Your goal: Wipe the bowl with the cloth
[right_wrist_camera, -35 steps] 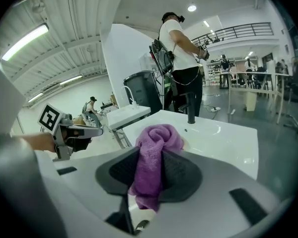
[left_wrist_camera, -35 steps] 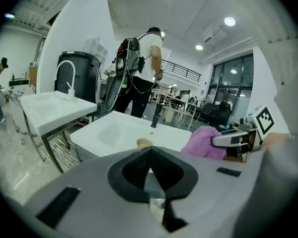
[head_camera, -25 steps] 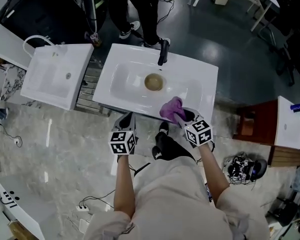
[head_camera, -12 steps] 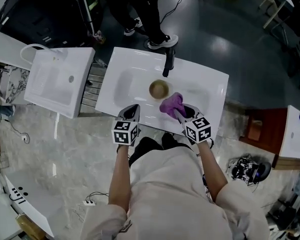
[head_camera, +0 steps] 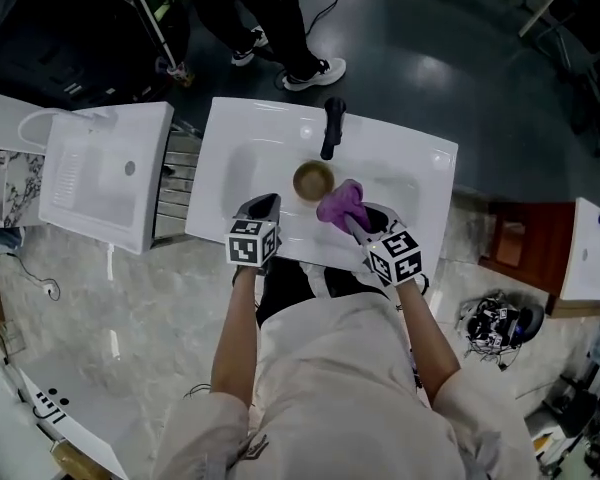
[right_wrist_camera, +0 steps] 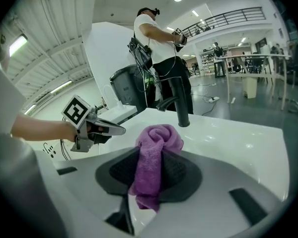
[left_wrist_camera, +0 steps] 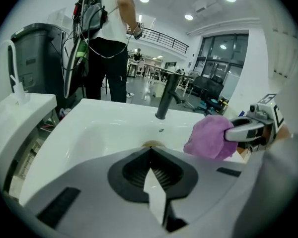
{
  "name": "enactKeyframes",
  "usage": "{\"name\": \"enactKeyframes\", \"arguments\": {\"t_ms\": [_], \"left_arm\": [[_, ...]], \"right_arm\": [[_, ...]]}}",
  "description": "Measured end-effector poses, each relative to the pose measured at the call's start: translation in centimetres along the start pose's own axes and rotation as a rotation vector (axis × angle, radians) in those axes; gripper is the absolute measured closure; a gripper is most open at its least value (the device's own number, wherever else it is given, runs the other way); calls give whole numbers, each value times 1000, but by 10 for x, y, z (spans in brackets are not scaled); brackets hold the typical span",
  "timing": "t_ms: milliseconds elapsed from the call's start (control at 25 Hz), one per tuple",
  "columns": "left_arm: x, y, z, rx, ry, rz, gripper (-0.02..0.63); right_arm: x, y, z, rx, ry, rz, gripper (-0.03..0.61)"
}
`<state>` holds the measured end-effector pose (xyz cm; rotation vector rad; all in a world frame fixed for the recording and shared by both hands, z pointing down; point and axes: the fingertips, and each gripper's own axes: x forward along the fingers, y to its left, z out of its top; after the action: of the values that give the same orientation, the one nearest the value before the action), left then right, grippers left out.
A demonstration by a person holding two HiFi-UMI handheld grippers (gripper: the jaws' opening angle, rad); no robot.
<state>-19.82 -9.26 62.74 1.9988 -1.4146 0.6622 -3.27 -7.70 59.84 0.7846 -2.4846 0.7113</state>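
My left gripper (head_camera: 264, 204) advanced toward bowl (head_camera: 313, 180), jaws clenched empty; right gripper (head_camera: 354, 224) grasps cloth (head_camera: 339, 202). Approach step; next I lower cloth into bowl.

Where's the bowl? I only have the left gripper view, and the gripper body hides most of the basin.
Observer: Head view: the bowl stands upright in the sink basin, just in front of the faucet.
Operator: Cloth in it?
Observer: No. The purple cloth, clamped in the right gripper, is at the bowl's right edge, not inside.
Operator: Left gripper?
Observer: The left gripper is over the sink's near rim, left of the bowl, apart from it.
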Motion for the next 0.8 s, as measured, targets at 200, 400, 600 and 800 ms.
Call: {"name": "enactKeyframes", "arguments": {"t_ms": [200,400,600,800], "left_arm": [[32,10,-2,-11,66,-58,604],[64,14,-7,21,180,-135,563],[93,18,-19,-23,275,-209,537],[116,21,-39,-120,356,-266,495]], "right_arm": [[0,3,-2,14,23,-40,476],[-4,5,-6,53,34,-86,477],[-10,9,-9,71,41,-133,476],[-21,12,-17,105,42,-173,476]]}}
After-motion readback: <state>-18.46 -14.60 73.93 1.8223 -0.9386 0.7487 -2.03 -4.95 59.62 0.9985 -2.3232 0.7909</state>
